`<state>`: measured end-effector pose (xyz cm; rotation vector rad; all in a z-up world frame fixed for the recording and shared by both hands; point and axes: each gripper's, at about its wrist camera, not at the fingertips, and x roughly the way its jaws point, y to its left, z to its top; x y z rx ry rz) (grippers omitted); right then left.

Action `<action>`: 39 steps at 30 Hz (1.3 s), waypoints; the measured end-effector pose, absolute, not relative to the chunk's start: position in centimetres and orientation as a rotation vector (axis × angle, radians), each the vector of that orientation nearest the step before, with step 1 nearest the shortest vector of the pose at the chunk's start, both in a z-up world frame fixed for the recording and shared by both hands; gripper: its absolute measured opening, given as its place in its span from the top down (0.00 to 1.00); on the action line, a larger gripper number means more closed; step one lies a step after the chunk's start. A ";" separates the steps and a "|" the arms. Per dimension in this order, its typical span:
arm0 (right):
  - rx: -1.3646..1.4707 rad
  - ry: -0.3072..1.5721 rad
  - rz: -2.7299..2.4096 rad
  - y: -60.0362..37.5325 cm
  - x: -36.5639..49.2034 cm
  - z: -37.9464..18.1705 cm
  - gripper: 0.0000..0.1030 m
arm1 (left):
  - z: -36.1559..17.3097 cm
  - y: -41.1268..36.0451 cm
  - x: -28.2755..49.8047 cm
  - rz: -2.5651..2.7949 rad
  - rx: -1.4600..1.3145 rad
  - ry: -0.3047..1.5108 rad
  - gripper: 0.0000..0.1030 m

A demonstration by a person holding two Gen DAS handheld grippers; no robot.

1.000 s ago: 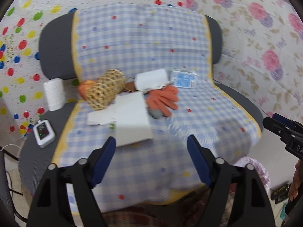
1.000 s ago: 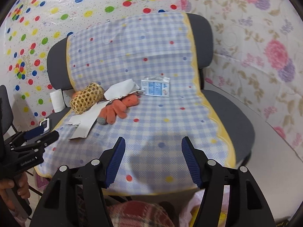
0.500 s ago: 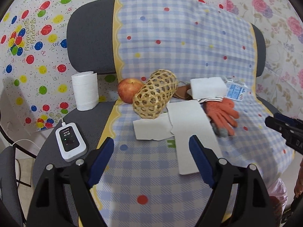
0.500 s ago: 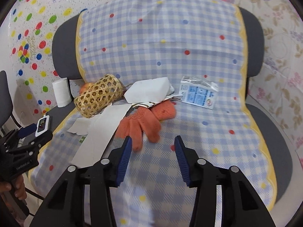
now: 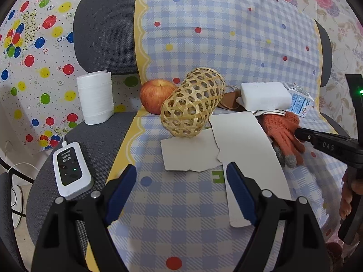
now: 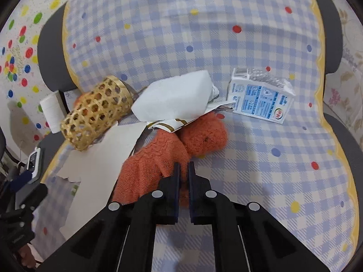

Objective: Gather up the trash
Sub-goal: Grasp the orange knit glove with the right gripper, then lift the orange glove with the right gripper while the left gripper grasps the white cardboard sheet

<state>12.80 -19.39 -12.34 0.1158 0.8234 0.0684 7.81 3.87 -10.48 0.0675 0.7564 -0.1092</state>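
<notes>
Your left gripper points down and forward with its blue-padded jaws spread wide and nothing between them. Your right gripper has just closed, its jaws nearly together; they seem to pinch orange knit fabric, though the contact is hard to make out. Your right hand wraps its handle.

- We take this for a lived-in room at home: a grey upholstered office chair draped in a blue-and-white checked cloth with coloured dots.
- Behind it we see balloon-print party sheeting and pink floral wall covering.
- A red apple and white paper roll sit nearby.
</notes>
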 end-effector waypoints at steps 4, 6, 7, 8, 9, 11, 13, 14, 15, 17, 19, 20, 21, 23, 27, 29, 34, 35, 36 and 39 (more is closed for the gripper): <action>0.090 0.786 0.029 -20.7 9.2 -10.6 0.93 | -10.6 3.0 7.1 -0.132 0.089 0.761 0.23; 0.076 0.771 0.002 -21.6 7.4 -9.9 0.93 | -10.5 2.5 6.7 -0.155 0.086 0.763 0.23; 0.063 0.761 -0.021 -22.2 6.2 -9.4 0.93 | -10.5 2.2 6.4 -0.162 0.086 0.763 0.23; 0.060 0.761 -0.040 -22.8 5.0 -9.1 0.93 | -10.5 2.0 6.3 -0.167 0.085 0.764 0.23; 0.063 0.760 -0.053 -23.4 4.0 -8.7 0.93 | -10.5 1.7 6.0 -0.180 0.080 0.769 0.23; 0.059 0.759 -0.082 -24.4 2.5 -8.3 0.93 | -10.6 1.1 5.7 -0.196 0.072 0.775 0.23; 0.060 0.755 -0.104 -25.2 1.1 -8.0 0.93 | -10.8 0.2 5.6 -0.208 0.082 0.783 0.23; 0.053 0.751 -0.117 -25.5 0.4 -7.8 0.93 | -10.9 -0.2 5.6 -0.213 0.085 0.787 0.23; 0.045 0.747 -0.128 -25.7 0.0 -7.6 0.93 | -10.9 -0.6 5.6 -0.219 0.088 0.789 0.23; 0.034 0.742 -0.138 -26.0 -0.5 -7.5 0.91 | -11.0 -1.8 5.8 -0.235 0.099 0.794 0.23; 0.038 0.754 -0.128 -26.2 -0.4 -7.9 0.88 | -11.3 -3.0 6.2 -0.245 0.119 0.799 0.23; 0.051 0.761 -0.112 -26.2 -0.3 -8.2 0.85 | -11.5 -3.5 6.5 -0.245 0.128 0.804 0.23; 0.060 0.764 -0.102 -26.2 -0.2 -8.4 0.75 | -11.8 -4.0 7.0 -0.248 0.134 0.816 0.23; 0.085 0.751 -0.093 -26.2 -0.3 -8.5 0.59 | -12.2 -4.5 7.6 -0.250 0.133 0.835 0.23; 0.112 0.729 -0.071 -25.9 -0.3 -8.6 0.56 | -13.0 -5.5 8.8 -0.225 0.156 0.867 0.23; 0.116 0.732 -0.062 -25.7 -0.3 -8.9 0.56 | -13.5 -5.7 9.3 -0.220 0.160 0.884 0.23; 0.132 0.737 -0.035 -25.6 -0.4 -9.4 0.56 | -14.2 -4.3 10.5 -0.282 0.061 0.917 0.22; 0.132 0.737 -0.035 -25.5 -0.5 -9.4 0.56 | -14.2 -4.2 10.4 -0.292 0.058 0.918 0.22; 0.133 0.737 -0.034 -25.6 -0.6 -9.5 0.56 | -14.2 -4.1 10.3 -0.298 0.061 0.919 0.26; 0.145 0.734 -0.035 -25.7 -0.8 -9.5 0.56 | -13.6 -4.6 9.7 -0.329 0.079 0.913 0.50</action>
